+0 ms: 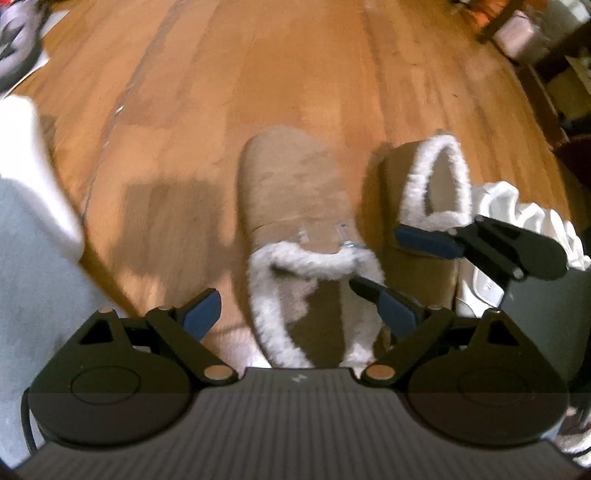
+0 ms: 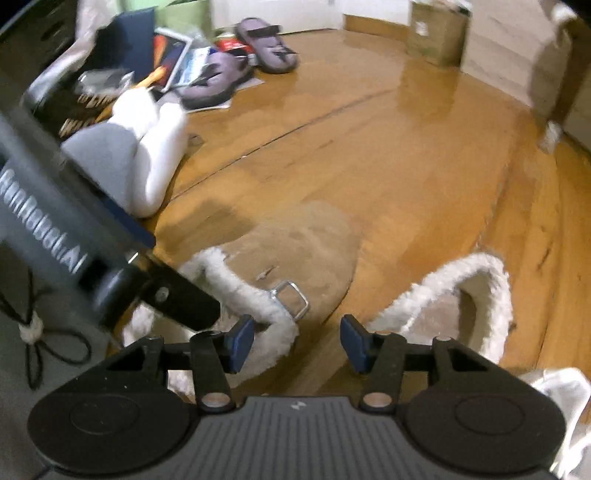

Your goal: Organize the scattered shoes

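A tan slipper (image 1: 291, 192) with a white fleece collar and a metal buckle (image 2: 290, 297) lies on the wooden floor (image 1: 229, 81), toe pointing away. The left hand-held gripper (image 1: 299, 306) hovers over its heel opening with jaws wide, one blue pad outside the collar and the other over the inner edge; neither pad presses on it. Just beside this slipper, on the buckle side, its mate (image 1: 424, 192) rests tilted on its side, with its fleece-lined opening showing. The right hand-held gripper (image 2: 297, 343) sits between the two slippers, jaws partly open over bare floor, holding nothing. Beyond the mate from the first slipper lies a white shoe (image 1: 517, 221). Far across the floor, two grey slippers (image 2: 236, 62) rest on scattered magazines (image 2: 173, 55) (nothing lies inside any shoe). A cardboard box (image 2: 436, 29) stands by the wall, contents unseen.
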Demonstrator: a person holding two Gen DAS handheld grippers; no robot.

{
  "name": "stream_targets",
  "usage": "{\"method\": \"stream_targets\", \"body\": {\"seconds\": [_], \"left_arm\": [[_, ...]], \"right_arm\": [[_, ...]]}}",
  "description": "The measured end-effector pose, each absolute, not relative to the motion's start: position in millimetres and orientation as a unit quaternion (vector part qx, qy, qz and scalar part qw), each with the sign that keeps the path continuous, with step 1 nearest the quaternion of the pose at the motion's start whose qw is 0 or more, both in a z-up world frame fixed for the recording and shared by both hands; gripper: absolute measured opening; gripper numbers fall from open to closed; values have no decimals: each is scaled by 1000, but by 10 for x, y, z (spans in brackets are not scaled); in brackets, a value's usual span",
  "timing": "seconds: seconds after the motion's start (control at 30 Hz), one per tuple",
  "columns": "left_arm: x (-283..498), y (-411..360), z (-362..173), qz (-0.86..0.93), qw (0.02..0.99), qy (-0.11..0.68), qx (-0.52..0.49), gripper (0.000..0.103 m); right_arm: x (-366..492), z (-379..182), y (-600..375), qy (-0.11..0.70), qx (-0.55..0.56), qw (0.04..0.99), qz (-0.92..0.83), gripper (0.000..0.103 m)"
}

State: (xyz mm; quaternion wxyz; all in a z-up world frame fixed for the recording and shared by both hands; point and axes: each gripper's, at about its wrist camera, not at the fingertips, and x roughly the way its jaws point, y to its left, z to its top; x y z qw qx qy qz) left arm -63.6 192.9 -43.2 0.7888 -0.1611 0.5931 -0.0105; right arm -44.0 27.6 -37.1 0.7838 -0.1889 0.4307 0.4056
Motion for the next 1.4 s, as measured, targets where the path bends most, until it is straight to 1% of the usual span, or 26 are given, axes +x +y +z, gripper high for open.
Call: {"method": "stream_targets", "body": {"seconds": [0.07, 0.17, 0.37, 0.4, 0.47, 0.53, 0.6, 0.63, 0.67, 0.7, 0.8, 0.87, 0.97, 1.07, 1.17, 1.27, 1.33, 1.4], "left_arm": [[-640, 1984, -415, -6, 789, 590, -170, 94], [-693, 2163, -407, 26, 788, 583, -196, 94], [-764, 2389, -369, 63, 788, 559, -248, 94], [-773, 2405, -364, 64, 789, 557, -253, 94], [-785, 2420, -367, 65, 789, 554, -258, 94], [-800, 2439, -368, 68, 790, 548, -266, 94], [-820, 2468, -361, 74, 791, 540, -276, 94], [-828, 2480, -356, 77, 793, 535, -281, 94], [-841, 2507, -343, 81, 795, 526, -291, 94], [-850, 2531, -328, 85, 796, 520, -299, 94], [-905, 2611, -248, 124, 806, 490, -309, 94], [-924, 2603, -121, 153, 829, 463, -275, 94], [-961, 2596, -22, 143, 846, 430, -281, 95], [-1000, 2611, 24, 133, 853, 403, -303, 94], [-1057, 2609, 122, 138, 864, 378, -304, 95], [-1105, 2590, 233, 129, 880, 346, -299, 97], [-1104, 2580, 266, 117, 884, 338, -301, 97], [-1106, 2542, 298, 98, 888, 331, -304, 97]], "right_arm": [[-386, -372, 263, 439, -165, 780, 414, 53], [-338, -379, 292, 444, -159, 768, 432, 53], [-413, -473, 661, 409, -262, 737, 471, 52], [-416, -509, 723, 399, -278, 736, 472, 53], [-409, -563, 820, 384, -298, 736, 472, 58], [-397, -604, 882, 372, -308, 740, 468, 57], [-391, -634, 917, 365, -311, 749, 457, 46], [-379, -630, 914, 368, -306, 754, 449, 36], [-355, -618, 900, 375, -292, 761, 441, 32], [-290, -578, 847, 394, -254, 771, 431, 29], [-34, -467, 611, 466, -110, 785, 392, 29], [94, -440, 485, 494, -42, 784, 374, 29], [242, -431, 299, 525, 51, 772, 355, 29], [389, -568, 29, 563, 198, 733, 327, 29], [450, -743, -210, 585, 324, 685, 289, 29], [381, -840, -261, 595, 382, 655, 265, 29], [280, -960, -359, 613, 448, 604, 243, 29], [178, -993, -402, 617, 470, 587, 232, 29]]}}
